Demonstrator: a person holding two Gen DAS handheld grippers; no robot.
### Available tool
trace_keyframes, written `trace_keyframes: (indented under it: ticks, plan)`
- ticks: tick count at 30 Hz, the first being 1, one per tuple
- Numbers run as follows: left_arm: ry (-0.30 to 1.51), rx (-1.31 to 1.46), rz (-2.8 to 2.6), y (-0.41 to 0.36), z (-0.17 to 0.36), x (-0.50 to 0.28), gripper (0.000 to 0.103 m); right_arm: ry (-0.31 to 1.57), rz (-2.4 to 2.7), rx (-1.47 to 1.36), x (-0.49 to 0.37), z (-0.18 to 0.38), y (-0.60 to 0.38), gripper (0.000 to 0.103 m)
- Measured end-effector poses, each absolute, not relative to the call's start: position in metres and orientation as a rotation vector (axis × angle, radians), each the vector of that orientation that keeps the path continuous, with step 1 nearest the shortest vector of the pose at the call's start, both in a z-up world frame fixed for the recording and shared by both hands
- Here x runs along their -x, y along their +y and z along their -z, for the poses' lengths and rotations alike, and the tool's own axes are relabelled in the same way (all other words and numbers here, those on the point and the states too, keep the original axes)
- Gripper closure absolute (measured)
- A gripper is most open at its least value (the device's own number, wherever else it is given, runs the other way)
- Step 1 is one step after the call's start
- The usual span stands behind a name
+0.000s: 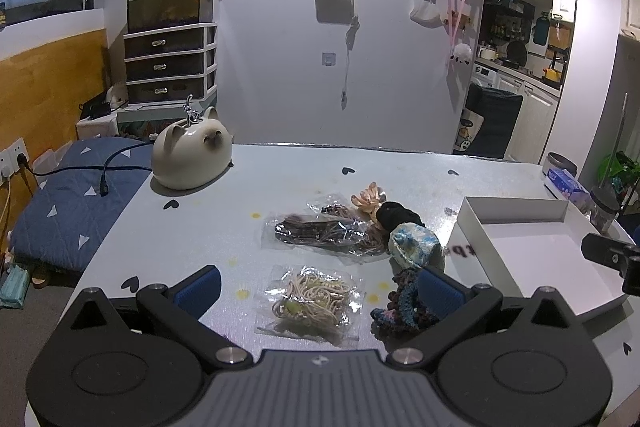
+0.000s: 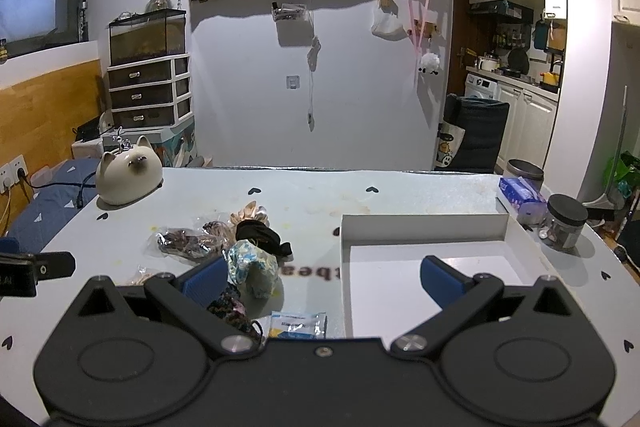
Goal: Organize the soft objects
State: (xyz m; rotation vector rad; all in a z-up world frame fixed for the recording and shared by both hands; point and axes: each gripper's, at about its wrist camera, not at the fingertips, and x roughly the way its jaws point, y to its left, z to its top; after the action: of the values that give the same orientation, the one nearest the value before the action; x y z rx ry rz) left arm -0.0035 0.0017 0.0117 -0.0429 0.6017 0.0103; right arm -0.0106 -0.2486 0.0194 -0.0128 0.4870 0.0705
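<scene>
Both jaws spread, empty, over worktop's near edge. Scrunchies (image 1: pixel 416 241) light, squashy: pinch mid-bunch. Bagged cord (image 1: pixel 310 301) slippery; grab bulk, then box (image 2: pixel 520 227).

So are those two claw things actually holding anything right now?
No, nothing is held. The left gripper is open above a bagged bundle of cords, and the right gripper is open, with nothing between its blue pads, beside the white box.

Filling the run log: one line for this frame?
left gripper: open, over bagged cords | right gripper: open | white box: empty | scrunchies: on table
</scene>
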Motion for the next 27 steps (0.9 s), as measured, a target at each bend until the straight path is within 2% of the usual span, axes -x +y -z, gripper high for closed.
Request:
trace_keyframes:
  ticks: [15,27]
  plan:
    - [0.555,0.009,-0.02,0.012,-0.018,-0.046,0.0,0.395,-0.111,0.029,-0.037,-0.039,-0.244,0.0]
    - [0.668,-0.008,-0.027,0.023,0.015,-0.081,0.0,0.542,-0.293,0.096,-0.08,0.001,-0.199,0.0]
